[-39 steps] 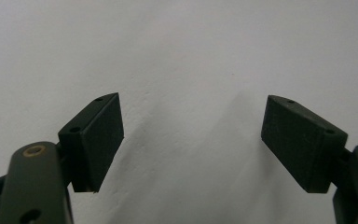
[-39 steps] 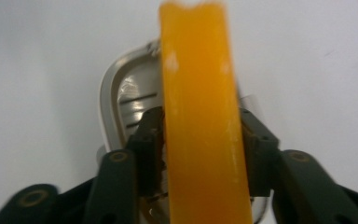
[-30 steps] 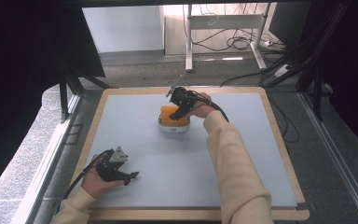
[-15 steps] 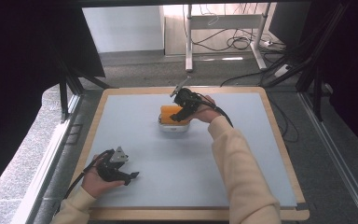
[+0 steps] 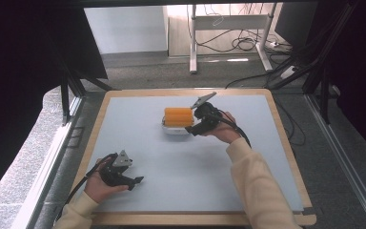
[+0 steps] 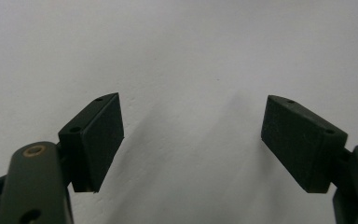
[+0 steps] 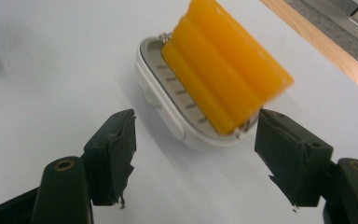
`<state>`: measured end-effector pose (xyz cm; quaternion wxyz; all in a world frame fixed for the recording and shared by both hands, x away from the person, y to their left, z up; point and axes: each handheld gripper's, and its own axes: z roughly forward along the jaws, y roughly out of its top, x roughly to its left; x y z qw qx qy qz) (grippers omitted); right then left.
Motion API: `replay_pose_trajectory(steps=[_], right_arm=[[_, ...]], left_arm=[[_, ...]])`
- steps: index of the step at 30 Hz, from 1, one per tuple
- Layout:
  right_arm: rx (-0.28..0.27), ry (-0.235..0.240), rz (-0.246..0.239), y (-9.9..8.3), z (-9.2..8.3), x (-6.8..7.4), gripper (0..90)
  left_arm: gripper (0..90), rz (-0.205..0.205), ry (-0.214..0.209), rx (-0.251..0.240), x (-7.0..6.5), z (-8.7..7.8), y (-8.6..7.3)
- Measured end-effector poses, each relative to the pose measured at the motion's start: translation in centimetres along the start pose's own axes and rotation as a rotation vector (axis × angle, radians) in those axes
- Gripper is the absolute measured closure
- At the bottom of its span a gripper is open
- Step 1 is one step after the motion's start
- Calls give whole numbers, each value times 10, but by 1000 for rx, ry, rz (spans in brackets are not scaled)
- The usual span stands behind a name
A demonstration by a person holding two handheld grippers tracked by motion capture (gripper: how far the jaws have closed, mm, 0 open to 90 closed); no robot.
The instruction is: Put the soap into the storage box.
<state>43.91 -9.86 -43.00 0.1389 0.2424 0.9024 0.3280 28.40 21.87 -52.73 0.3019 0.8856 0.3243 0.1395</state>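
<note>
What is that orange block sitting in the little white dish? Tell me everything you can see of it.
The orange block looks like a waxy, slightly see-through bar, perhaps soap, with rounded ridges running along its length. It lies tilted in a white soap dish with a slotted rack, one long edge down in the rack and the other raised. The dish stands on the pale blue mat, toward its far side. The right tongs are open just short of it, not touching.

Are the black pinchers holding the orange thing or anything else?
No, nothing is held. The right gripper is open beside the orange block in its white tray; the left gripper is open over bare table.
</note>
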Motion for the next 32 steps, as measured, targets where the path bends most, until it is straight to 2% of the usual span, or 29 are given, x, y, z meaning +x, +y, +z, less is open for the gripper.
replay_pose_trajectory(steps=[1, 3, 4, 5, 6, 7, 10, 11, 12, 13, 14, 15, 17, 18, 19, 21, 26, 27, 32], right_arm=[[-18, -14, 15, -13, -9, 2, 287], [-36, -26, 24, -26, -19, 4, 286], [-36, -26, 24, -26, -19, 4, 286], [-46, -36, 32, -39, -28, 6, 283], [-46, -36, 32, -39, -28, 6, 283], [-56, -41, 39, -48, -33, 8, 283], [-62, -46, 65, -75, -46, 13, 285], [-67, -55, 82, -91, -51, 17, 285], [-67, -55, 82, -91, -51, 17, 285], [-69, -65, 95, -103, -56, 20, 283], [-69, -65, 95, -103, -56, 20, 283], [-68, -74, 106, -115, -60, 25, 278], [-69, -76, 108, -120, -62, 26, 276], [-73, -86, 120, -130, -65, 29, 273], [-73, -86, 120, -130, -65, 29, 273], [-90, -90, 148, -142, -66, 34, 270], [-89, -123, 147, -149, -61, 37, 270], [-108, -141, 145, -150, -62, 38, 273], [-155, -134, 157, -150, -66, 38, 272]], left_arm=[[209, -1, 0, 0, 0, 0, 0], [209, -2, -1, -6, 0, -2, 0], [209, -2, -1, -6, 0, -2, 0], [209, -3, -2, -7, 1, -2, 0], [209, -4, 0, -8, 1, -2, 0], [209, 0, 0, -4, 1, -2, 0], [209, -3, 0, -2, 0, -1, 0], [209, -2, 3, -3, 0, 0, 0], [209, -2, 3, -3, 0, 0, 0], [209, -3, 4, -3, 0, 0, 0], [209, -3, 4, -3, 0, 0, 0], [209, -3, 5, -2, -1, 0, 0], [209, -1, 5, 0, -1, 0, 0], [209, 0, 6, 1, -1, 0, 0], [209, 1, 6, 2, -1, 0, 0], [209, 2, 7, 1, 0, -1, 0], [209, 2, 9, -1, 0, -1, 0], [210, -2, 7, -6, 0, -2, 0], [210, -21, 5, 3, 4, 1, 1]])
